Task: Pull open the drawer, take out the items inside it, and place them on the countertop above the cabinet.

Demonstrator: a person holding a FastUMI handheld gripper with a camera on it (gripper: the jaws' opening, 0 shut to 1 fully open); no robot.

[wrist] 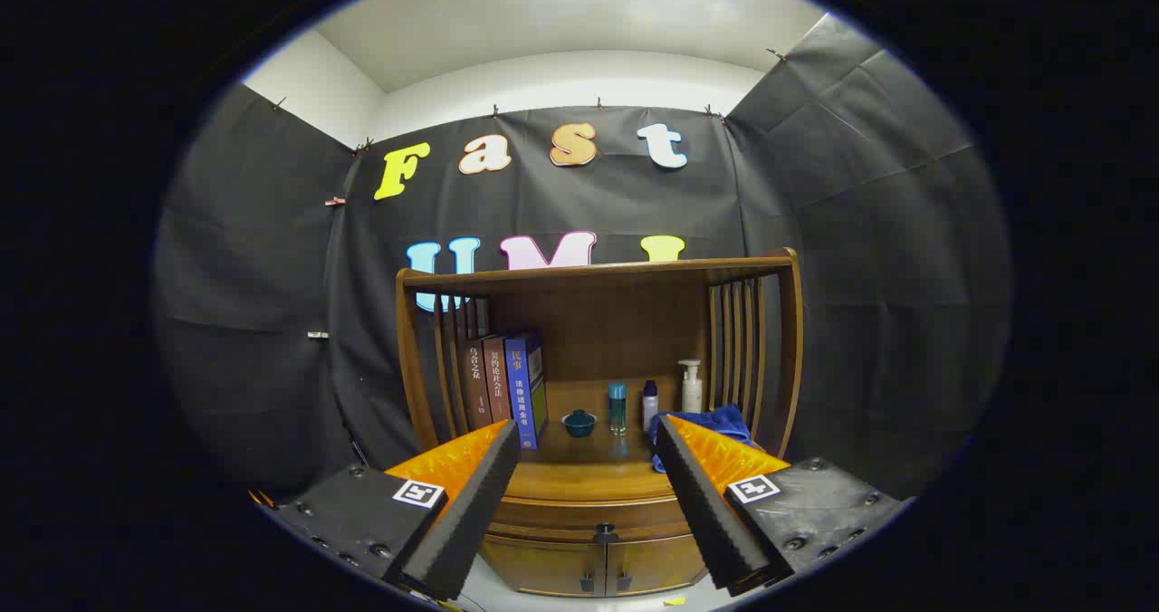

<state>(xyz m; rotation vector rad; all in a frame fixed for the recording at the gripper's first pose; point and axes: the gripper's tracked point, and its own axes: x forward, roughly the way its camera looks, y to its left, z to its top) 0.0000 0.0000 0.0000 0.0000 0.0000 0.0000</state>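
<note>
the gripper (584,494) is wide open and holds nothing. its two fingers spread apart, and the wooden cabinet (598,467) shows in the gap between them, well ahead.

the drawer (593,514) sits under the countertop (589,481) and above two small doors (598,565). it looks shut. a little dark knob (605,532) sticks out at its middle, facing the gripper. the drawer is long from side to side, and it would slide out toward the gripper. what is inside it cannot be seen.

on the countertop, beyond the fingers, stand some books (502,386), a small blue bowl (579,423), a teal bottle (617,406), a small white bottle (649,405) and a pump bottle (691,386). a blue cloth (715,422) lies beside the pump bottle.

it looks like the first step has not started yet. the drawer must be pulled open before anything can come out. the next move likely calls for the gripper to go down and forward to the knob, close both fingers on it, and pull straight back. the knob is small, so the fingers could slip off if they are not lined up well.
</note>
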